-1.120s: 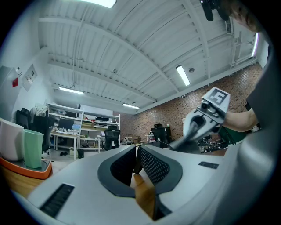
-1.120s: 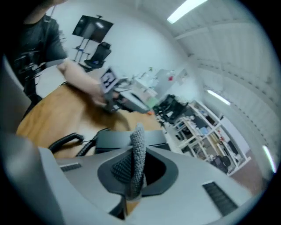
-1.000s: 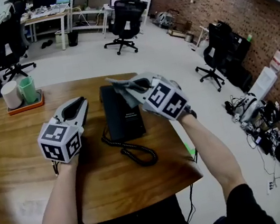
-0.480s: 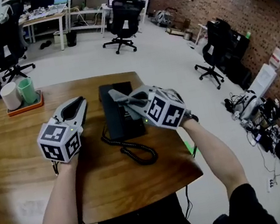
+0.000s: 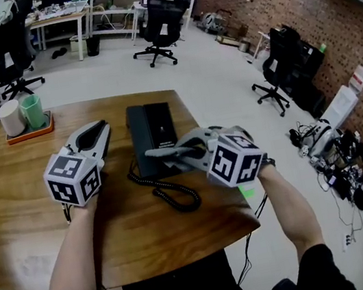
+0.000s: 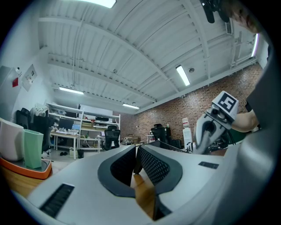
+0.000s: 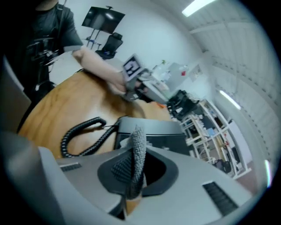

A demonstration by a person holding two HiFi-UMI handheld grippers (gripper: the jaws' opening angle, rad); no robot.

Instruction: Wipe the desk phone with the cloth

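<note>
Drawing the right gripper back toward you over the last second, you have carried the cloth from the far right part of the desk phone down to its near edge. Its jaws are clamped on the grey cloth, which stands up between them as a narrow fold. That reads as one full stroke along the phone's length, so the right side looks covered. The left strip probably needs a pass of its own. The phone lies flat near the middle of the wooden table, with its coiled cord looping on the wood just in front of it, close under your right gripper. Your left gripper has barely shifted. It rests beside the phone's left edge with its jaws pressed together at the tips and nothing between them. An orange tray with a white and a green cup sits at the table's far left. Beyond are office chairs, shelving and a brick wall.
</note>
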